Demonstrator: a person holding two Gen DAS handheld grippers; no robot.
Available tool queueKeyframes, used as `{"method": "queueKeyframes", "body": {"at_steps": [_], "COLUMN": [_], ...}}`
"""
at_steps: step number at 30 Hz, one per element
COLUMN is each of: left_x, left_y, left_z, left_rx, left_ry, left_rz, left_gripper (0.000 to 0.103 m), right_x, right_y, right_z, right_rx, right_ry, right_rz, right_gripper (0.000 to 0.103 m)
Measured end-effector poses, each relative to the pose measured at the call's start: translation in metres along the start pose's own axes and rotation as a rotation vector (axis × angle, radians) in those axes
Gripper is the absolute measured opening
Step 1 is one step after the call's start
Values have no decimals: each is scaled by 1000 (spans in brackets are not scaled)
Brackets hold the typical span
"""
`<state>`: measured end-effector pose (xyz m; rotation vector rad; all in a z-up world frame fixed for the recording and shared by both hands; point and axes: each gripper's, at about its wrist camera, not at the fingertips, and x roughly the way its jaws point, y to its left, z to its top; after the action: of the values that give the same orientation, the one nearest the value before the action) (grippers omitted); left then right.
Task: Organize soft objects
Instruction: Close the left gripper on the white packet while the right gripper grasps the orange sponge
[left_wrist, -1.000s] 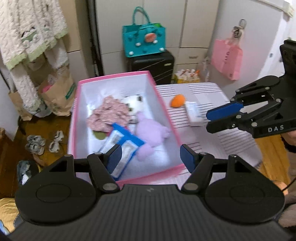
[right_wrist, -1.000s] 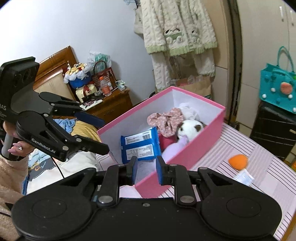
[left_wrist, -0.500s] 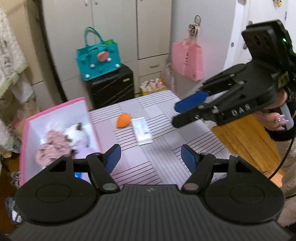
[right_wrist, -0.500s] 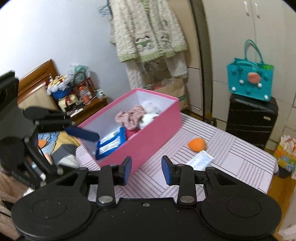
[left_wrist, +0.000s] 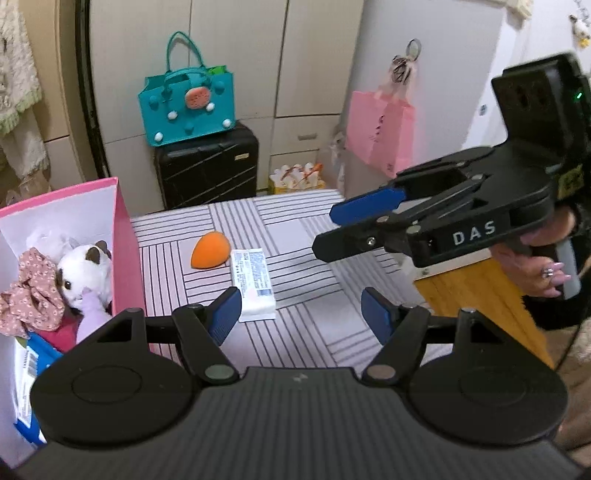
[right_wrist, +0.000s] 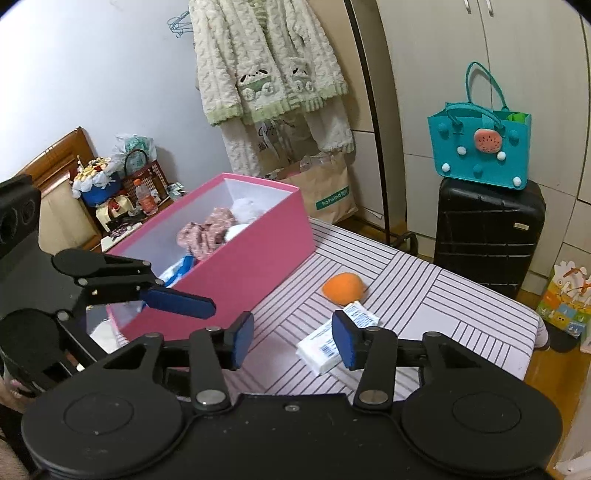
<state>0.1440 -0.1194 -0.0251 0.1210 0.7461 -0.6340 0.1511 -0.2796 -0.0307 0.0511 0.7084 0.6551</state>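
Risk of collision over tissue packet (right_wrist: 337, 342): left gripper (left_wrist: 301, 314) and right gripper (right_wrist: 292, 339) both empty, fingers wide apart, converging near sponge (right_wrist: 343, 288).

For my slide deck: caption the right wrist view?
Open right claw above the white tissue pack and orange sponge, beside the pink box.

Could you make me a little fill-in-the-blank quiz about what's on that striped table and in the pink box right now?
1. The egg-shaped sponge lying on the striped table is ____ in colour.
2. The white tissue pack lies on the table, ____ the pink box.
3. The plush cat sits ____ the pink box.
4. The fingers of the left hand-held gripper stand ____, holding nothing.

Missing words: orange; outside; inside; open
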Motion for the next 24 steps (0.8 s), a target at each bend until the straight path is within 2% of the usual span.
{"method": "queueKeyframes", "body": {"at_steps": [8, 10, 12, 15, 20, 24], "left_x": [48, 58, 64, 76, 94, 107], "left_y": [7, 12, 12, 8, 7, 13], "left_z": [-5, -6, -7, -10, -15, -17], "left_rx": [-43, -82, -90, -78, -56, -64], "left_ry": [-18, -4, -5, -13, -75, -53], "left_rz": [117, 114, 108, 138, 188, 199], "left_gripper": [71, 71, 71, 71, 71, 71], "right_x": [37, 47, 59, 75, 106, 124], "right_y": [-26, -32, -42, -52, -62, -67], "right_z": [3, 5, 7, 9, 9, 8], "right_rx": [-51, -62, -64, -76, -117, -132], "right_ry": [-8, -18, -22, -19, 29, 59], "right_rz": [28, 33, 41, 48, 41, 69], "right_gripper": [58, 63, 63, 63, 63, 63]}}
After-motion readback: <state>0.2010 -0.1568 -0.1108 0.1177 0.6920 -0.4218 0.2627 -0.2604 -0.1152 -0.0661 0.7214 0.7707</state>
